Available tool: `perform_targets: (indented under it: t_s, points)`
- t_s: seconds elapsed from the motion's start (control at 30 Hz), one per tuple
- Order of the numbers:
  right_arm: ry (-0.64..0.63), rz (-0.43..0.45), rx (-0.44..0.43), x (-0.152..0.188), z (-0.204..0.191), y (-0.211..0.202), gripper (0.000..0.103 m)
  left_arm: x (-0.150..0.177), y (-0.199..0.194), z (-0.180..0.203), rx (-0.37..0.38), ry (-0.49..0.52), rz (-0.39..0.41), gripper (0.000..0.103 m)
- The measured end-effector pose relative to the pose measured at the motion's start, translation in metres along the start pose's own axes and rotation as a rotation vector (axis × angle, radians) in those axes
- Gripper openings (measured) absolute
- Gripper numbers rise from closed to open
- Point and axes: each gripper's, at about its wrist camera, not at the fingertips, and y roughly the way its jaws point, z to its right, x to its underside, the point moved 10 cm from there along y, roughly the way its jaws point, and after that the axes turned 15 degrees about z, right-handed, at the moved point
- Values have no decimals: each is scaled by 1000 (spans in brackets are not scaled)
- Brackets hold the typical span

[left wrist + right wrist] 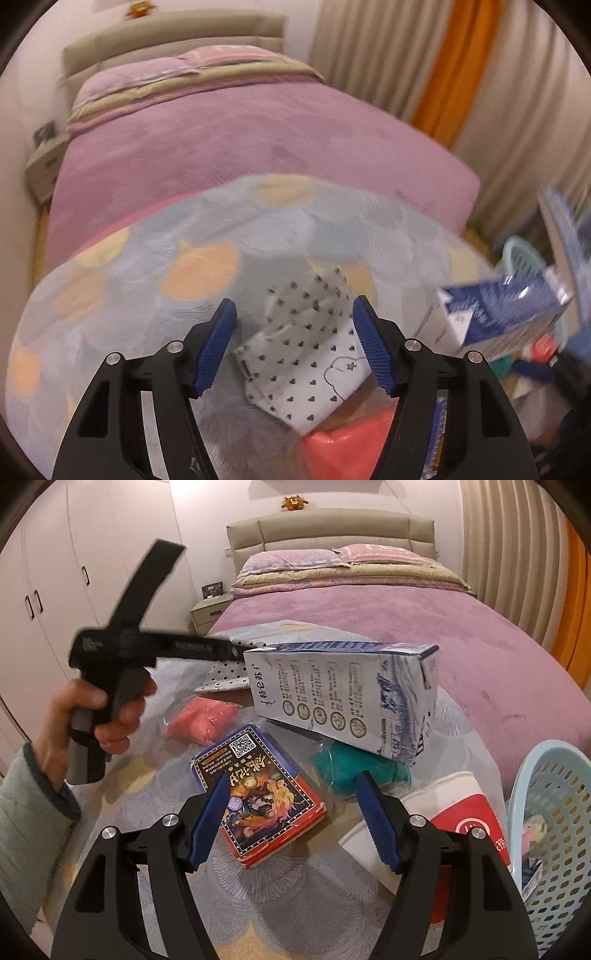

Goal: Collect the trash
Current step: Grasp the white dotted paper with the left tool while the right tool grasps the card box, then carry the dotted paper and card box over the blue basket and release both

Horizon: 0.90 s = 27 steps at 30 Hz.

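Looking across a purple bed with a patterned blanket spreading over its foot, all the trash lying on that blanket. Standing at the blanket's right edge, a pale blue basket holding 1 or 2 small items, too blurred to name. Tilting above the other trash near the blanket's middle, a blue-and-white carton, its low corner over a teal bag; touching or not, cannot tell. Lying on its side just beside the basket, a white-and-red cup. Hovering the right gripper, fingers spread apart and gripping nothing, over a card box lying flat near the cup. Holding the left gripper in the left hand, fingers likewise apart and empty, aiming over a heart-print pouch. Resting just beside that pouch, a pink bag.
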Motion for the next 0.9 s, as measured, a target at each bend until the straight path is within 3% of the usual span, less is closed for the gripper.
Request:
perform_targets:
  t_s: [0.13, 0.2, 0.27, 0.37, 0.63, 0.77, 0.8, 0.87, 0.9]
  points:
    - [16, 15, -1, -3, 5, -3, 67, 8, -5, 7, -31, 89, 23, 44]
    - [8, 13, -4, -2, 5, -3, 67, 10, -9, 9, -26, 97, 30, 27]
    - [-14, -7, -11, 0, 3, 0, 76, 10, -11, 12, -6, 90, 27, 16]
    - [-44, -24, -17, 2, -1, 2, 77, 9, -17, 18, 2, 105, 38, 8]
    - [-126, -140, -64, 16, -15, 20, 82, 1, -44, 30, -9, 66, 110, 4]
    - [-184, -156, -55, 22, -24, 23, 81, 1, -65, 33, -14, 40, 147, 4]
    - [-192, -157, -56, 23, -27, 22, 80, 1, -67, 34, -14, 37, 152, 4]
    - [-208, -155, -60, 27, -33, 19, 67, 3, -76, 38, -15, 30, 163, 4]
    - [-212, -153, -64, 28, -35, 17, 66, 3, -78, 38, -16, 29, 167, 4]
